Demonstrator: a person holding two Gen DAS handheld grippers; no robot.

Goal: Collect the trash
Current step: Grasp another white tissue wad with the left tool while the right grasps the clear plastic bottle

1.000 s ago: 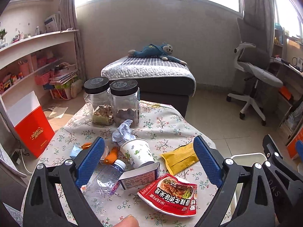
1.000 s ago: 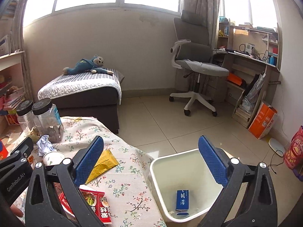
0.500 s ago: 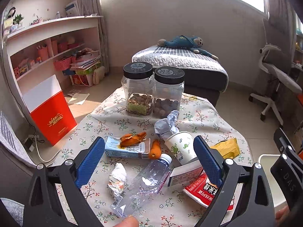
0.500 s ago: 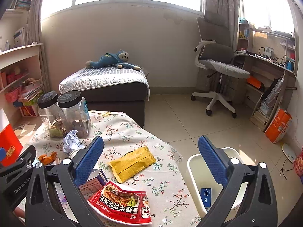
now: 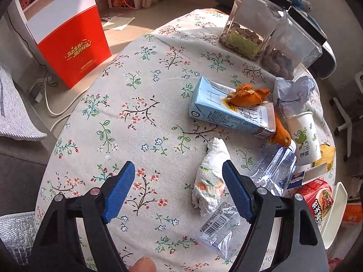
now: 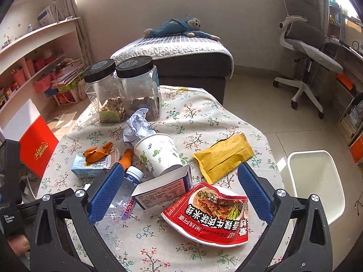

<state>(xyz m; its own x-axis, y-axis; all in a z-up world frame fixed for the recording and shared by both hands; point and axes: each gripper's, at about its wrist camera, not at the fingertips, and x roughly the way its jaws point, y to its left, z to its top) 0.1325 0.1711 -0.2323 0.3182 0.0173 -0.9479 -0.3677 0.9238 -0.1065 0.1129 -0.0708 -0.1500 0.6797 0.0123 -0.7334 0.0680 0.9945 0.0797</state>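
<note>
A: So, left gripper is held wide, nothing gripped, just over the crumpled tissue, probably lined up for a grab.

B: Yep. Right gripper also spread wide, empty, above the red wrapper; white bin is parked beside the table.

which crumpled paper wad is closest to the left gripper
The white printed tissue wad, lying just inside the left gripper; the bluish crumpled paper sits far off by the jars.

tablecloth: cream, floral | milk carton: pale blue | noodle wrapper: red | snack packet: yellow | paper cup: white, green leaves
</note>
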